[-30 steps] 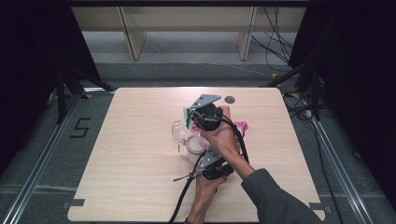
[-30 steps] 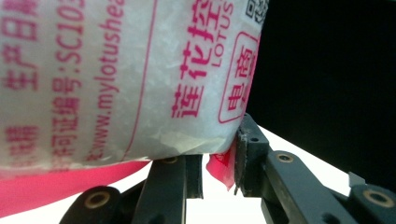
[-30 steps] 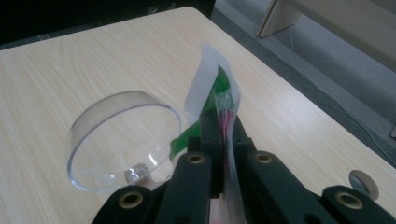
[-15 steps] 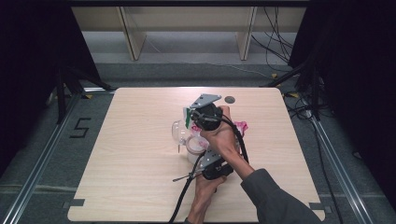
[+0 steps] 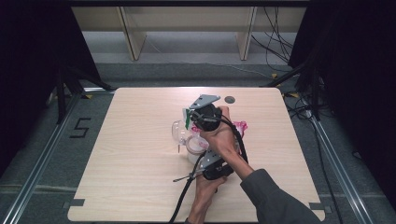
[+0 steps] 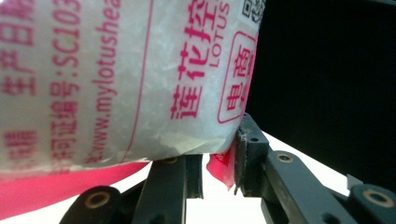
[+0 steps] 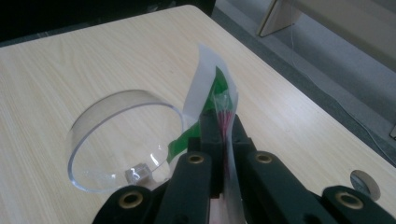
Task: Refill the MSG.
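Right gripper [image 7: 219, 140] pinches bag top [image 7: 212, 88] shut; left gripper [image 6: 219, 163], part-closed, grips bag [image 6: 116, 79] bottom. Tilt slow over cup [image 7: 121, 140], w/o spilling.

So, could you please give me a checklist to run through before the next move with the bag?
1. Right gripper shut on the bag at its top edge: ok.
2. Left gripper clamped on the pink corner: cannot tell; the corner sits between the jaws, with a gap on one side.
3. Cup upright on the table: ok.
4. Bag's edge close beside the cup's rim: ok.
5. Bag opened: cannot tell.
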The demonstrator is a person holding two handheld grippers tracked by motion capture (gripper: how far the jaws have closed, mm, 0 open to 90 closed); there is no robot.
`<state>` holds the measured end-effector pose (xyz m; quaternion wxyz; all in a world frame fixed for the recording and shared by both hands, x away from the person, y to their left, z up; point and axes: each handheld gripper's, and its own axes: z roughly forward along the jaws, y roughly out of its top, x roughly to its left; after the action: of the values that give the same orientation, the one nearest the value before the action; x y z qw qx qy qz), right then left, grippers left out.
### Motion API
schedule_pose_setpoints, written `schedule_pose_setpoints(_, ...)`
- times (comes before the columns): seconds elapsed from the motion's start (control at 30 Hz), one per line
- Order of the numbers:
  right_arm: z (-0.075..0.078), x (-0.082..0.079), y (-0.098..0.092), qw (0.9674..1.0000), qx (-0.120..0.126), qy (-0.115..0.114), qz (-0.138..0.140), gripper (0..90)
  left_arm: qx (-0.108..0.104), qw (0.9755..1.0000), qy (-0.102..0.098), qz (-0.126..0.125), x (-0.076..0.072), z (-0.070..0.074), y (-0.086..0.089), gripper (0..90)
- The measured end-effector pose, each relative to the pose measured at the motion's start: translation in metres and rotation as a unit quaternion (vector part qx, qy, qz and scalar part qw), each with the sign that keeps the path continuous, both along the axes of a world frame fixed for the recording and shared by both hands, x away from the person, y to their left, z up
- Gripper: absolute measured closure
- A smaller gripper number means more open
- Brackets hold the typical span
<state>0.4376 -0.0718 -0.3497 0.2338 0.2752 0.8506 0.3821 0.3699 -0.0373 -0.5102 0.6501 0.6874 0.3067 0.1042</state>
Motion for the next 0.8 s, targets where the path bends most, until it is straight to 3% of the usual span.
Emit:
schedule_pose_setpoints(0.13,-0.0024,-0.0019,0.0029,0.9999,-0.006,0.008,-0.006,90.0,0.004,0.9999,0.004,0.012,-0.0011,0.0003,-0.0016,75.3)
schedule_pose_setpoints(0.17,-0.0011,-0.0020,0.0025,0.9999,-0.004,0.013,-0.004,90.0,0.002,1.0000,-0.003,0.004,0.0002,-0.0001,-0.0008,75.3)
schedule_pose_setpoints(0.23,-0.0011,0.0002,0.0010,1.0000,0.001,-0.007,-0.002,90.0,0.000,1.0000,0.002,0.001,0.0000,0.0002,-0.0001,75.3)
schedule_pose_setpoints(0.3,-0.0021,-0.0019,0.0026,0.9999,-0.006,0.009,-0.005,90.0,-0.003,1.0000,0.003,0.003,0.0000,-0.0001,-0.0014,75.3)
schedule_pose_setpoints(0.37,-0.0012,-0.0016,0.0019,1.0000,0.001,0.007,-0.005,90.0,-0.001,1.0000,0.000,0.002,0.0001,0.0003,-0.0004,75.4)
schedule_pose_setpoints(0.4,-0.0013,0.0001,0.0010,1.0000,0.002,-0.008,-0.003,90.0,0.000,1.0000,0.002,0.002,0.0004,0.0005,-0.0002,75.3)
schedule_pose_setpoints(0.43,-0.0016,0.0011,0.0006,1.0000,-0.001,-0.006,0.001,90.0,-0.008,0.9999,0.006,0.002,0.0002,0.0003,-0.0018,75.3)
schedule_pose_setpoints(0.5,-0.0027,-0.0008,0.0026,0.9999,-0.005,0.011,-0.004,90.0,-0.001,1.0000,0.000,0.005,0.0010,-0.0002,-0.0019,75.3)
schedule_pose_setpoints(0.73,-0.0024,0.0012,0.0019,1.0000,-0.004,-0.002,0.000,90.0,-0.008,1.0000,0.004,0.002,0.0007,0.0006,-0.0020,75.3)
schedule_pose_setpoints(0.77,-0.0022,0.0017,0.0016,1.0000,-0.005,-0.004,0.001,90.0,0.000,1.0000,0.000,0.003,0.0014,0.0003,-0.0012,75.3)
schedule_pose_setpoints(0.8,-0.0013,0.0013,0.0007,1.0000,-0.002,0.004,0.000,90.0,-0.002,1.0000,0.003,0.001,0.0013,0.0006,-0.0012,75.3)
